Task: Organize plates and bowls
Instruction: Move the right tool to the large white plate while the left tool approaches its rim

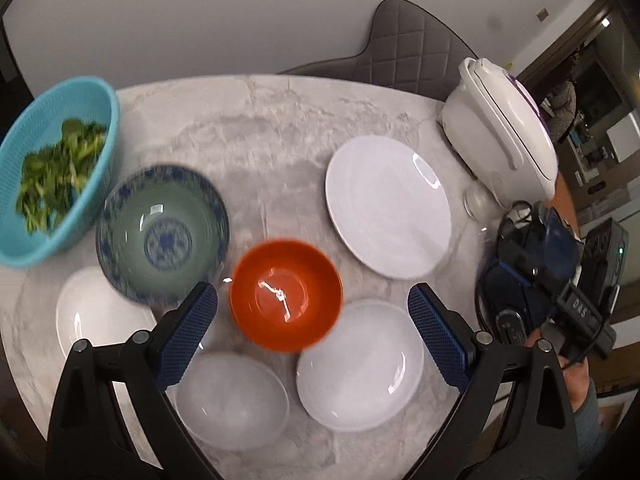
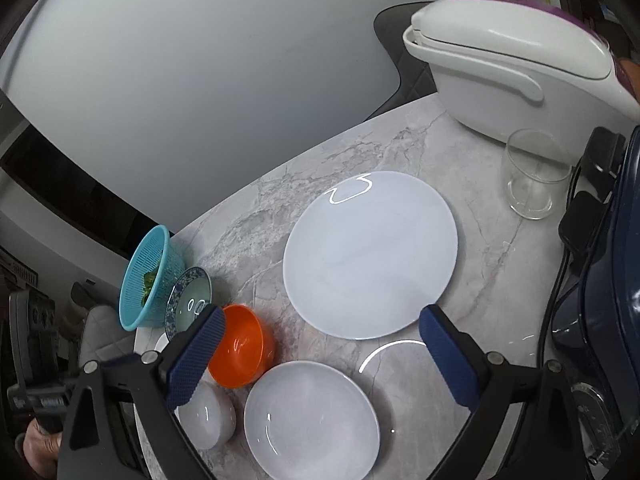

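Marble tabletop is laid with plates and bowls. Left gripper is held wide open above the orange bowl, gripping nothing; right gripper is likewise spread wide over the large white plate.

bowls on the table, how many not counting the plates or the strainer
3: a blue patterned bowl beside the teal strainer, an orange bowl mid-table, and a white bowl at the near edge. More may be hidden.
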A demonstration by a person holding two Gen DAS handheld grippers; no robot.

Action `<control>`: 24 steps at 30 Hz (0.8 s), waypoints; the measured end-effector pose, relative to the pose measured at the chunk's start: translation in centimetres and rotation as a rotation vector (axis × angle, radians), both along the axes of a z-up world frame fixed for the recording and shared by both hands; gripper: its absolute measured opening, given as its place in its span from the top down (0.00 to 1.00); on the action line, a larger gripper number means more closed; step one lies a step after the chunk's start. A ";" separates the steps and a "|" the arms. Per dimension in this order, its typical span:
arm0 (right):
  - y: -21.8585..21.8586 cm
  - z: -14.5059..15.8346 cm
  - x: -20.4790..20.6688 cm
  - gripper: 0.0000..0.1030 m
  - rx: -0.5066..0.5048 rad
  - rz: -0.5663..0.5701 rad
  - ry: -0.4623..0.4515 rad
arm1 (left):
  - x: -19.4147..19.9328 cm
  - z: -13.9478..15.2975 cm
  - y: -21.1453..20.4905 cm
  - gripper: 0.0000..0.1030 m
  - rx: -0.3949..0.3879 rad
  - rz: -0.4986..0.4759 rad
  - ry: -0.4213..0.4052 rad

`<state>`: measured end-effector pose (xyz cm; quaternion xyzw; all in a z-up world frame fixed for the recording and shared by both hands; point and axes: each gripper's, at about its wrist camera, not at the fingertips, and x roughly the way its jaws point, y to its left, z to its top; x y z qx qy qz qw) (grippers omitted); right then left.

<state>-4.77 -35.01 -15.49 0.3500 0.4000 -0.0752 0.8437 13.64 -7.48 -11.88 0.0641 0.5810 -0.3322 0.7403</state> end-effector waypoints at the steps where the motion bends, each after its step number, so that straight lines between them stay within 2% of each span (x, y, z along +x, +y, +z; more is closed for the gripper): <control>1: -0.6 -0.7 0.2 0.07 0.025 -0.023 0.006 | 1.8 -0.3 -1.2 0.06 0.008 -0.030 0.000; 3: -1.6 -2.0 0.5 0.09 0.091 -0.070 0.010 | 4.9 -1.1 -3.6 0.06 0.001 -0.090 -0.002; 5: -2.2 -3.3 0.8 0.09 0.134 -0.086 0.002 | 7.3 -2.6 -6.4 0.06 -0.052 -0.176 0.062; 6: -2.3 -3.8 1.0 0.09 0.138 -0.094 0.012 | 8.3 -3.5 -7.8 0.11 -0.060 -0.214 0.092; 8: -2.6 -5.0 1.2 0.09 0.163 -0.117 0.023 | 9.7 -5.4 -10.7 0.17 -0.016 -0.305 0.130; 9: -2.8 -5.4 1.2 0.09 0.173 -0.134 0.025 | 10.5 -6.5 -12.0 0.29 0.024 -0.354 0.154; 11: -3.1 -6.3 1.1 0.09 0.175 -0.172 0.031 | 11.3 -8.0 -14.0 0.36 0.069 -0.433 0.174; 14: -3.7 -7.7 0.5 0.10 0.201 -0.243 0.029 | 12.2 -9.6 -15.9 0.36 0.109 -0.515 0.145; 17: -4.0 -9.4 -0.1 0.13 0.233 -0.309 0.038 | 12.9 -10.7 -16.9 0.37 0.075 -0.579 0.165; 20: -4.0 -10.9 -0.2 0.18 0.258 -0.330 0.056 | 13.0 -11.4 -17.5 0.37 0.002 -0.627 0.177; 24: -4.4 -12.4 -0.5 0.24 0.286 -0.371 0.069 | 13.5 -13.2 -18.7 0.37 0.032 -0.633 0.164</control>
